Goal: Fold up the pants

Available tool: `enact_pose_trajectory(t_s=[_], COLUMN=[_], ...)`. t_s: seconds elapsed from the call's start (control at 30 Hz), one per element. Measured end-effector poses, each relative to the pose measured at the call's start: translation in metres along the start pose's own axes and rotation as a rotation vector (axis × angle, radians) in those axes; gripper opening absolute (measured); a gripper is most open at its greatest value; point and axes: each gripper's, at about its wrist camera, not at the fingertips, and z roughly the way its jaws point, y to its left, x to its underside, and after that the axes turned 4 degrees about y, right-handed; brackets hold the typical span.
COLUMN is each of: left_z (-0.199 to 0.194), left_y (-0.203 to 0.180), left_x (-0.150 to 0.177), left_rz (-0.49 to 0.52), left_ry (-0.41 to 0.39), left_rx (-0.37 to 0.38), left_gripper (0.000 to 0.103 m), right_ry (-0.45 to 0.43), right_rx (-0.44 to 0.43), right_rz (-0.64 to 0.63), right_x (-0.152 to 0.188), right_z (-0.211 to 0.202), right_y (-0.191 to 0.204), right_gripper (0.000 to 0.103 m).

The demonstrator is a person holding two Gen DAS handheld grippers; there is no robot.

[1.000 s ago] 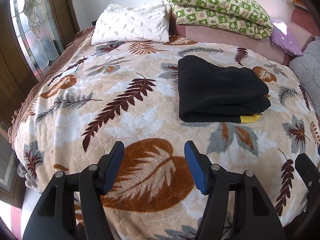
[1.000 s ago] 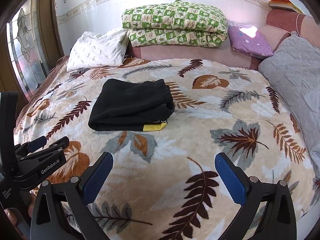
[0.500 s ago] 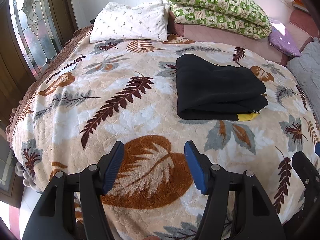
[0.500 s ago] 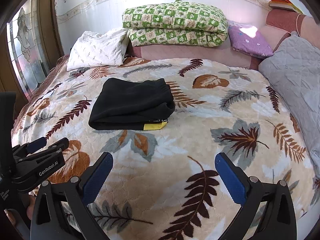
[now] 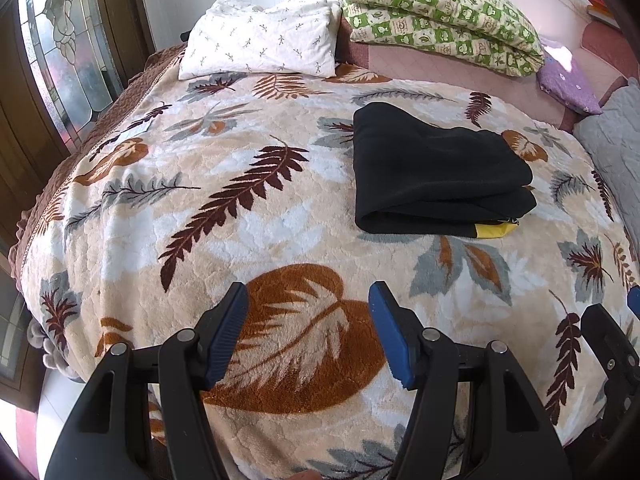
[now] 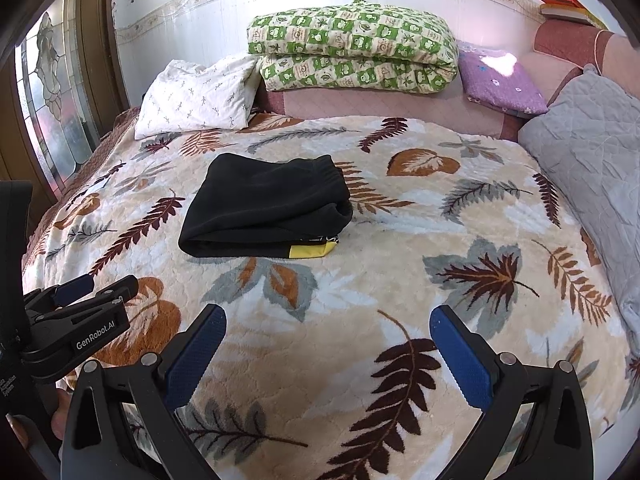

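Black pants lie folded into a compact stack on the leaf-patterned blanket, with a yellow patch at the near right corner. The right wrist view shows the same pants at middle left. My left gripper hovers open over the near part of the bed, well short of the pants, nothing between its blue pads. My right gripper is open too, wider, and holds nothing. The left gripper also shows at the left edge of the right wrist view.
At the head of the bed sit a white pillow, a green checked folded quilt and a purple pillow. A grey quilted cover lies on the right. A stained-glass wooden door stands on the left.
The left wrist view has tilted slightly, so the pants sit a little lower in it. The pants and both grippers' jaws are unchanged.
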Motion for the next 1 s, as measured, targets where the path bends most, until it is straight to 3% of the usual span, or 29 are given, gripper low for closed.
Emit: enact_pose_trajectory(t_s=[1.0], left_z=[-0.0005], left_y=[-0.0069], left_x=[-0.0034], left_rz=[0.013], left_ry=[0.011], left_rx=[0.034], left_gripper=[0.062], right_ry=[0.021], right_rx=[0.003], right_rz=[-0.012], right_x=[0.0003], right_z=[0.0085], right_y=[-0.0061], right_gripper=[0.102])
